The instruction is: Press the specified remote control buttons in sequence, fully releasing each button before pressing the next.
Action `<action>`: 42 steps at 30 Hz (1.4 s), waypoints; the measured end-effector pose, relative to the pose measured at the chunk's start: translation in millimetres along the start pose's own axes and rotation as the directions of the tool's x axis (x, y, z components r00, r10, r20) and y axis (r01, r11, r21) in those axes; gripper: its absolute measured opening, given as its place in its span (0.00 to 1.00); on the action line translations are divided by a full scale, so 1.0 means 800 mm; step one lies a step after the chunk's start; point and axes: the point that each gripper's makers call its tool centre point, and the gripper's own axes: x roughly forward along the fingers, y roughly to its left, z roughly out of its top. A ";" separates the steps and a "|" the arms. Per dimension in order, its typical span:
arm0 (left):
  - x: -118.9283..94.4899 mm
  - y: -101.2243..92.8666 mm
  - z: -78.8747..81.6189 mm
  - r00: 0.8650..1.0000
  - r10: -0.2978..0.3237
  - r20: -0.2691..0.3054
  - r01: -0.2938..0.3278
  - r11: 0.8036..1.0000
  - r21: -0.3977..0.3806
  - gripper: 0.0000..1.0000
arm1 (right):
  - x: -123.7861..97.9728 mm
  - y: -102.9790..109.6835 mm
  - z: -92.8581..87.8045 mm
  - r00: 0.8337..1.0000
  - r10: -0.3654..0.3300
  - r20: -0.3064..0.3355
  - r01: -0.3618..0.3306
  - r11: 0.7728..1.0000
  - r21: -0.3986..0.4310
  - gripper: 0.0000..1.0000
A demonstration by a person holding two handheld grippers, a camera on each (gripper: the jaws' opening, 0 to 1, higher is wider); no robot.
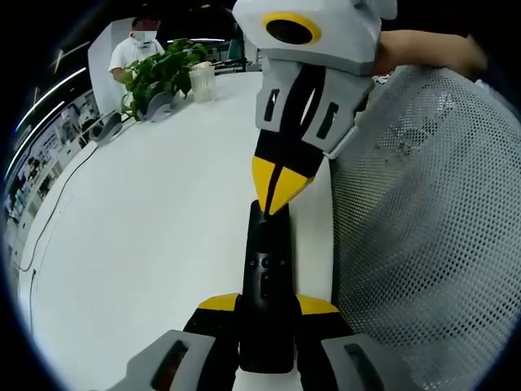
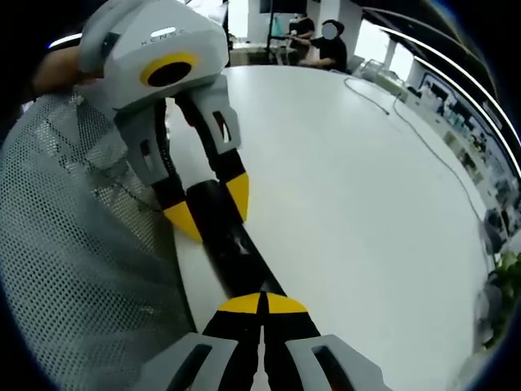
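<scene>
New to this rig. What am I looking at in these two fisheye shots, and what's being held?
No robot arm: a person holds a two-jaw gripper in each hand, with a camera on each.

Left gripper view: the left gripper has its yellow-tipped jaws clamped around a black remote control. The right gripper comes in from above, jaws closed, tips at the remote's far end.

Right gripper view: the same scene from the opposite side.

Below is a white table; beside it, a grey mesh chair back. A potted plant stands far off.

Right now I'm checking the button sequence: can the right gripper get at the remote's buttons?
Probably yes. The right gripper, fingers shut, sits tip-down on the remote, which the left gripper clamps by its other end. Nothing lies between tip and buttons.
</scene>
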 end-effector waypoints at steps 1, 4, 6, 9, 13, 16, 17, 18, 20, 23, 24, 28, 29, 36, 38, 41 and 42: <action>0.000 0.000 0.000 1.000 -0.001 0.000 0.001 1.000 0.001 0.25 | 0.000 0.000 0.000 1.000 0.001 0.000 -0.001 1.000 0.000 0.00; 0.000 0.000 0.000 1.000 -0.002 -0.002 0.002 1.000 0.004 0.25 | 0.000 0.001 0.000 1.000 0.005 -0.002 -0.005 1.000 0.002 0.00; 0.000 0.000 0.000 1.000 -0.003 -0.002 0.003 1.000 0.005 0.25 | 0.000 0.001 0.000 1.000 0.007 -0.004 -0.007 1.000 -0.001 0.00; 0.000 -0.001 0.000 1.000 -0.004 -0.002 0.004 1.000 0.007 0.25 | -0.001 0.001 0.001 1.000 0.011 -0.009 -0.011 1.000 -0.003 0.00; 0.000 -0.001 0.000 1.000 -0.005 -0.002 0.005 1.000 0.009 0.25 | -0.001 0.004 0.005 1.000 0.026 0.003 -0.026 1.000 -0.004 0.00; 0.000 -0.001 0.000 1.000 -0.006 -0.002 0.006 1.000 0.010 0.25 | 0.001 0.009 0.010 0.999 0.038 0.014 -0.038 0.999 -0.010 0.00; 0.000 -0.001 0.000 1.000 -0.006 -0.001 0.006 1.000 0.011 0.25 | 0.002 0.010 0.009 0.999 0.037 0.011 -0.037 0.999 -0.016 0.00; 0.000 -0.001 0.000 1.000 -0.006 -0.001 0.006 1.000 0.011 0.25 | 0.004 0.009 0.009 0.999 0.035 0.006 -0.034 0.999 -0.026 0.00; 0.000 -0.001 0.000 1.000 -0.007 -0.001 0.007 1.000 0.012 0.25 | 0.004 0.009 0.010 0.999 0.034 0.006 -0.034 0.999 -0.030 0.00; 0.000 -0.001 0.000 1.000 -0.007 -0.001 0.007 1.000 0.013 0.25 | 0.005 0.011 0.016 0.999 0.035 0.019 -0.035 0.999 -0.031 0.00; 0.000 -0.001 0.000 1.000 -0.007 -0.001 0.007 1.000 0.013 0.25 | 0.006 0.012 0.016 0.999 0.035 0.018 -0.035 0.999 -0.034 0.00; 0.000 -0.001 0.000 1.000 -0.007 0.000 0.007 1.000 0.012 0.25 | 0.007 0.012 0.014 1.000 0.026 0.006 -0.026 0.998 -0.062 0.00; 0.000 -0.001 0.000 1.000 -0.007 0.000 0.007 1.000 0.011 0.25 | 0.007 0.012 0.014 1.000 0.023 0.005 -0.022 0.996 -0.084 0.00; 0.000 0.000 0.000 1.000 -0.007 0.001 0.007 1.000 0.011 0.25 | 0.007 0.010 0.014 0.999 0.028 0.019 -0.027 0.998 -0.052 0.00; 0.000 -0.001 0.000 1.000 -0.007 0.001 0.007 1.000 0.010 0.25 | 0.007 0.009 0.014 0.999 0.032 0.028 -0.032 0.999 -0.030 0.00; 0.000 -0.001 0.000 1.000 -0.007 0.002 0.007 1.000 0.010 0.25 | 0.008 0.010 0.015 0.999 0.033 0.027 -0.033 0.999 -0.025 0.00; 0.000 -0.001 0.000 1.000 -0.008 0.002 0.008 1.000 0.010 0.25 | 0.008 0.010 0.015 0.999 0.031 0.025 -0.030 0.999 -0.028 0.00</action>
